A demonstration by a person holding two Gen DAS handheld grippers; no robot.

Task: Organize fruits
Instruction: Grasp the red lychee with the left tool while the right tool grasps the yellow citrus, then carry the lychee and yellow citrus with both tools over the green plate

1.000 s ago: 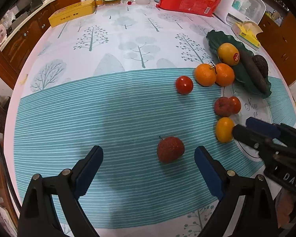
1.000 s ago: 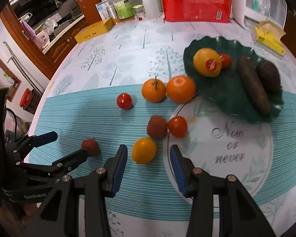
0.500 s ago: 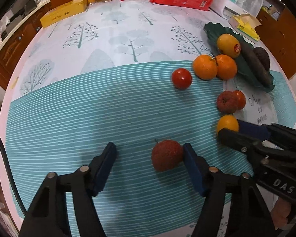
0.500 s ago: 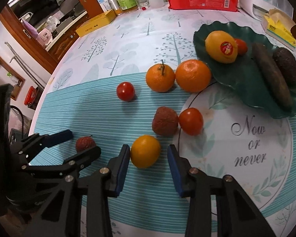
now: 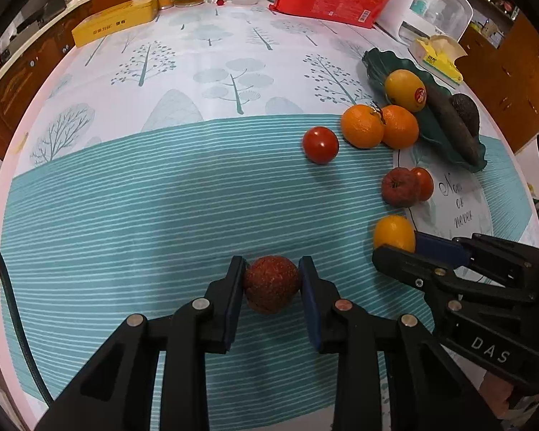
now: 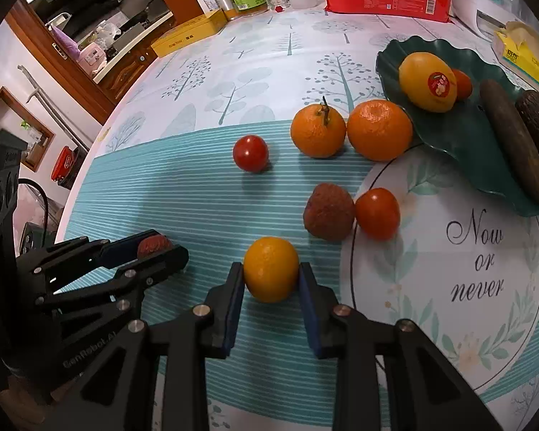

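Left gripper (image 5: 271, 282): matte black plastic frame, triangular cut-outs, round silver rivets along arms, one copper-toned; blue pads on inner finger faces. Black cable curves past at frame's left edge. Right gripper (image 6: 271, 280): same black build, silver rivets, blue pads. White lettering "DAS" on right body, "GenRobot.AI" on left.

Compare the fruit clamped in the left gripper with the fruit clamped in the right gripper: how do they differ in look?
Colour: the lychee in the left gripper is dark red; the small orange fruit in the right gripper is yellow-orange.
Skin: the lychee looks rough and matte; the small orange fruit looks smooth with a slight sheen.
Shared: both are roundish, each is pinched between blue pads, and both sit low over the striped teal tablecloth.
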